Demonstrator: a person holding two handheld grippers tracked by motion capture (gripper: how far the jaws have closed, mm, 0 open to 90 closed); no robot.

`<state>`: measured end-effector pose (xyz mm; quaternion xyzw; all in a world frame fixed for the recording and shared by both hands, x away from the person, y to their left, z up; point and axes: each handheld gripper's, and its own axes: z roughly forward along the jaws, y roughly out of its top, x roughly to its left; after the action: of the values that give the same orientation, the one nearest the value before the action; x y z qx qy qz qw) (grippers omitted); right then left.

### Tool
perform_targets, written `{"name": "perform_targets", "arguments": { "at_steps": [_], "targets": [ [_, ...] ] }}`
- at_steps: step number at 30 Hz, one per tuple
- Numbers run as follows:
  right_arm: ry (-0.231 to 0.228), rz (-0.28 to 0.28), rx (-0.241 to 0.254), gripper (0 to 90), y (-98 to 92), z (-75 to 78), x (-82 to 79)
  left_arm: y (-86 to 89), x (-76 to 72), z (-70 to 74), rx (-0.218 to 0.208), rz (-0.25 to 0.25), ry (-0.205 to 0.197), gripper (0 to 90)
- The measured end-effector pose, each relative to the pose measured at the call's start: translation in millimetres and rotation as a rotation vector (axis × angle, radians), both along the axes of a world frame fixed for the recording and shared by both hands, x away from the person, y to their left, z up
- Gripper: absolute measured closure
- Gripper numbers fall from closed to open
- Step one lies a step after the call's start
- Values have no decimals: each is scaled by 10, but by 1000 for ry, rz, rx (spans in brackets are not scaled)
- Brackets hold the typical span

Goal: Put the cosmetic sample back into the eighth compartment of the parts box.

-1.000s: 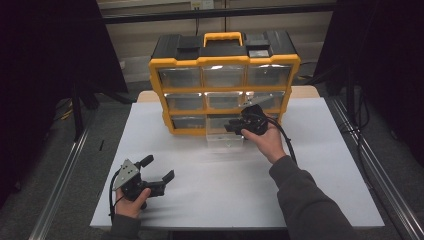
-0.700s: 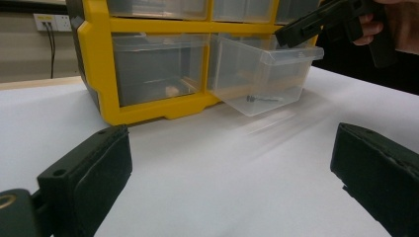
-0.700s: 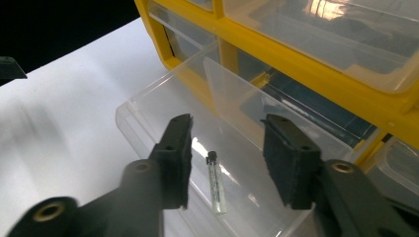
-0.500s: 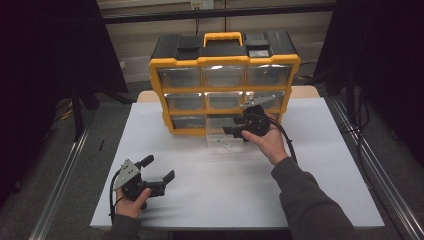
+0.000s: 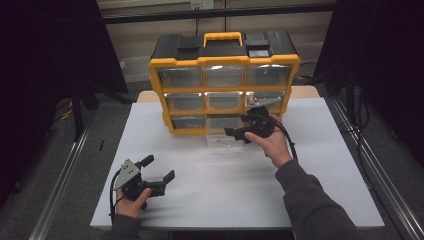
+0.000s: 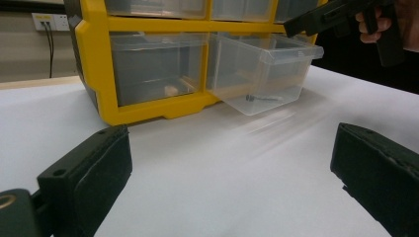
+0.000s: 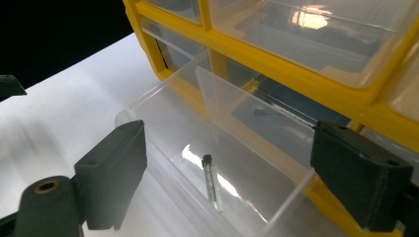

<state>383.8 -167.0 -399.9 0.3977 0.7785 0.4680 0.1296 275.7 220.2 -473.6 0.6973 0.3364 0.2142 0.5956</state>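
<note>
Two hand-held grippers on a white counter point(image 5: 320, 190). Big yellow organizer point(image 5: 224, 82) sits ahead of both. Its clear bottom-middle drawer point(image 7: 197, 148) is pulled out right under the right hand-held gripper point(image 5: 239, 134), whose jaws have just been opening, wide apart and gripping nothing. A small screw point(image 7: 213, 183) lies in the drawer between those jaws. Left hand-held gripper point(image 5: 161, 169) sits well apart, open and empty.
</note>
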Motion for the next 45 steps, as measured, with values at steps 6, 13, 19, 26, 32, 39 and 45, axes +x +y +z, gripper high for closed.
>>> {"name": "perform_targets", "arguments": {
  "at_steps": [6,13,19,26,32,39,45],
  "targets": [
    [-20,-4,11,102,-90,0,-116,5,2,3,4,6,-4,26],
    [-49,1,34,93,-194,5,-249,-6,12,-2,-4,-5,0,26],
    [-68,10,45,88,-266,4,-370,-7,18,-3,-2,-16,-1,26],
    [-89,3,75,81,-371,-25,-486,1,20,-1,3,-10,-3,26],
    [-103,-1,87,76,-446,-62,-577,-1,17,-1,-3,-6,-2,26],
    [-117,-1,93,70,-534,-109,-682,-5,16,-3,-4,-5,0,26],
    [-134,-8,93,70,-600,-165,-778,-6,13,-4,-4,-4,1,25]
  ]
}}
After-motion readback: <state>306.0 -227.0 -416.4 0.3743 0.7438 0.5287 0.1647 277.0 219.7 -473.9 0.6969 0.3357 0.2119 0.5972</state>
